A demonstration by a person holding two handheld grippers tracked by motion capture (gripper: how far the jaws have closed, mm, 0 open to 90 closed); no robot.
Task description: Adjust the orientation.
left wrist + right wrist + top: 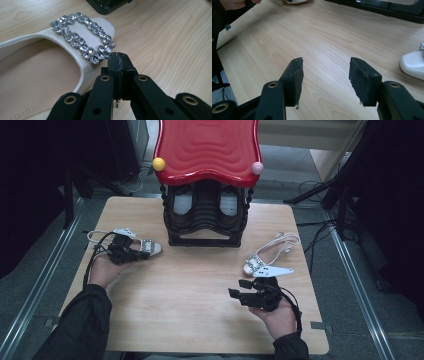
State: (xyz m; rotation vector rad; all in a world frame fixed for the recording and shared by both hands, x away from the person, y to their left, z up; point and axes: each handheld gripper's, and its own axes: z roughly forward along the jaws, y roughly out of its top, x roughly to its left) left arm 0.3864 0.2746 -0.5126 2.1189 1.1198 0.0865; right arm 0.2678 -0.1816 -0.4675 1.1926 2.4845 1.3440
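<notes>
- The left claw point(145, 251) is sitting at the left side of the wooden surface point(190, 310), with its jaws pressed flat against each other and nothing caught between them.
- In the left gripper view, the closed tips of the left claw point(119, 58) are resting just beside the toe of the left sandal point(45, 75), right below its rhinestone buckle point(83, 37); whether they are touching the shoe's edge is hard to tell.
- The left sandal point(150, 246) is lying on the surface at the left, toe pointing toward the black shoe rack point(204, 217), with its white strap point(97, 236) trailing off to the left.
- The right claw point(240, 288) is hovering over bare wood at the right front of the surface, its jaws standing wide apart and gripping nothing.
- In the right gripper view, the two black pads point(298, 80) are framing plain wood grain, and the white toe of the right sandal point(413, 63) is showing at the right edge, well clear of the jaws.
- The right sandal point(260, 262) is lying near the surface's right edge, just beyond the right claw, its straps looping away to the upper right.
- The shoe rack is standing at the back centre, carrying a red wavy top point(207, 147) with a yellow ball point(159, 164) and a pink ball point(257, 168) at its front corners.
</notes>
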